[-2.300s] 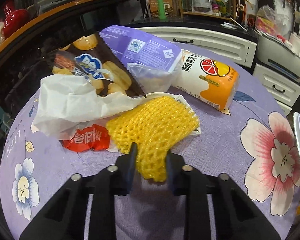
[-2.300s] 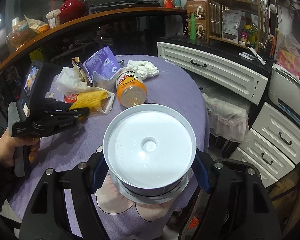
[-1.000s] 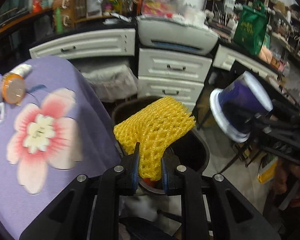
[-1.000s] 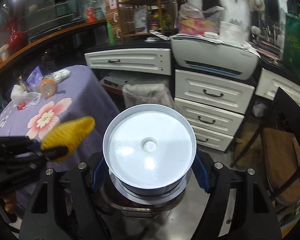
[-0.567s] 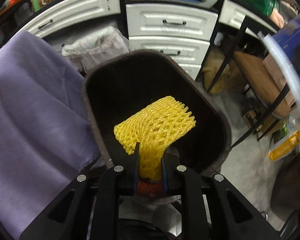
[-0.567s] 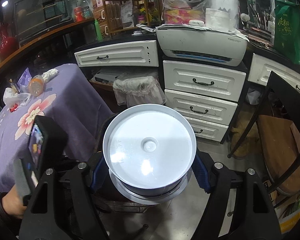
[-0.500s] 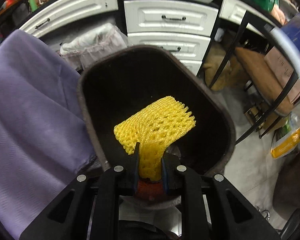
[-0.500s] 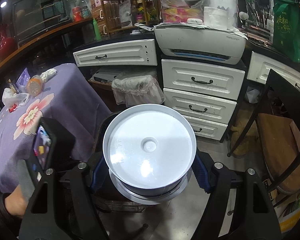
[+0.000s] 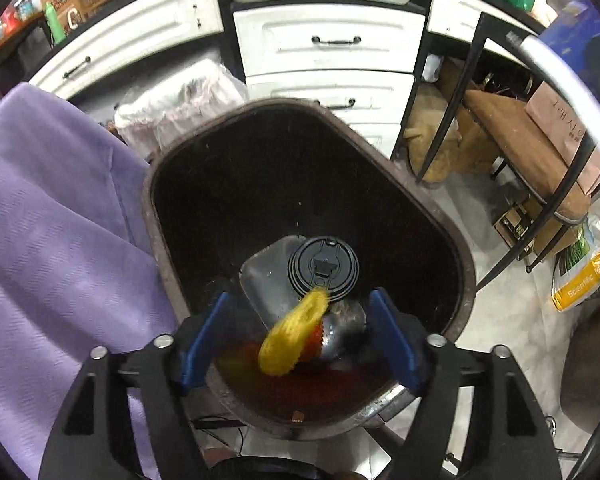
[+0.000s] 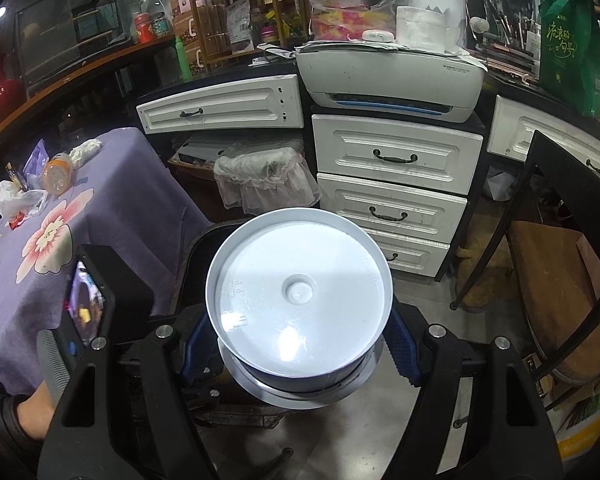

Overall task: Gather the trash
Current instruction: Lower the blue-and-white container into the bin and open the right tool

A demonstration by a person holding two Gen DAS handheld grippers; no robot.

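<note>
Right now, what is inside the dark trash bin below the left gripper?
Inside the trash bin lie a black cup lid, a clear plastic piece and something shiny; the yellow foam net is dropping in. Whatever lies beneath them is covered.

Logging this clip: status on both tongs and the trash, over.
Left tongs just opened, yellow foam net loose between them over the bin. Right tongs clamped on white-lidded tub. Nothing blocking the bin mouth.
</note>
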